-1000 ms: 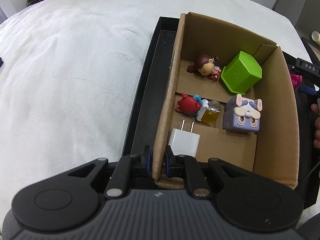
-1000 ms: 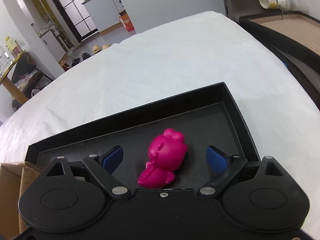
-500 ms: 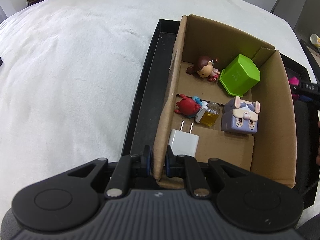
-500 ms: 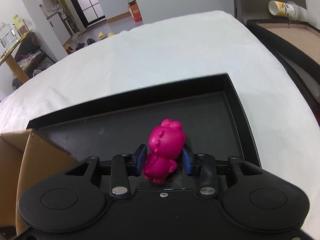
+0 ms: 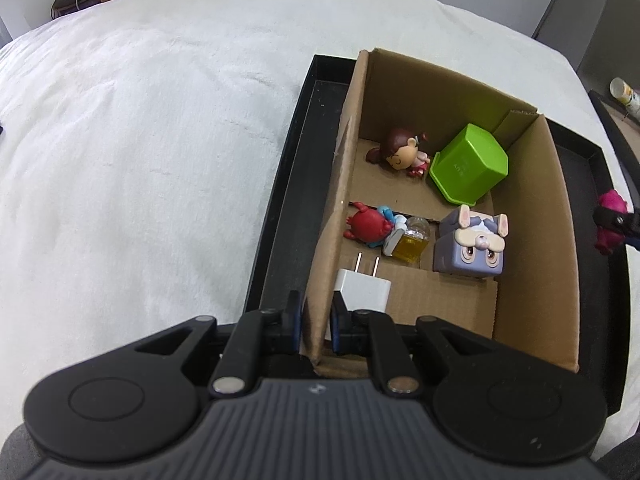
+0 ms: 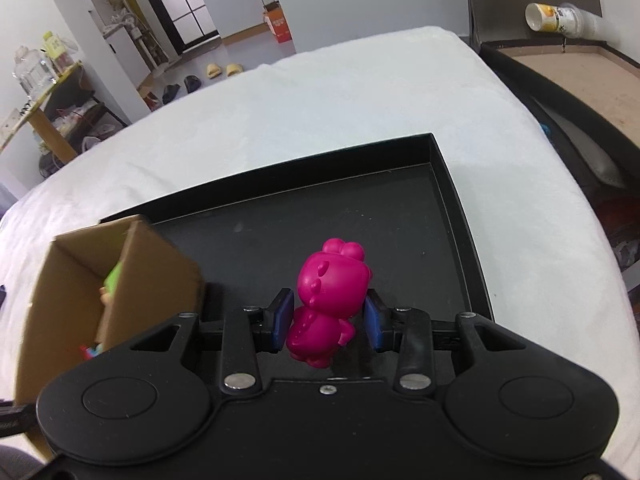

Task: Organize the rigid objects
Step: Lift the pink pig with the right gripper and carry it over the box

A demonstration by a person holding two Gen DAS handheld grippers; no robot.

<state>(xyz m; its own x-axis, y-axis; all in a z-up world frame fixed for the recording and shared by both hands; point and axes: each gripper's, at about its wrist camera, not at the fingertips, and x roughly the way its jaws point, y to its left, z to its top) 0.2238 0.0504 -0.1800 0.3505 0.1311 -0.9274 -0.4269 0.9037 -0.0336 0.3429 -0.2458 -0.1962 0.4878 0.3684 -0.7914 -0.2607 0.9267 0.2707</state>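
Note:
My right gripper (image 6: 330,316) is shut on a magenta toy figure (image 6: 330,296) and holds it above the black tray (image 6: 456,200). The figure also shows at the right edge of the left wrist view (image 5: 610,220). My left gripper (image 5: 316,316) is shut on the near left wall of the cardboard box (image 5: 336,216). The box holds a white plug (image 5: 362,290), a red toy (image 5: 366,224), a small yellow bottle (image 5: 412,240), a grey dog cube (image 5: 472,246), a green cup (image 5: 470,164) and a brown-haired doll (image 5: 400,152).
The box stands in the black tray (image 5: 280,208) on a white cloth (image 5: 140,140). In the right wrist view the box corner (image 6: 116,280) is at lower left. A second dark tray (image 6: 560,92) and a paper cup (image 6: 560,20) lie at the far right.
My right gripper closed on the magenta figure and lifted it off the tray, moving toward the box. My left gripper stayed clamped on the box wall.

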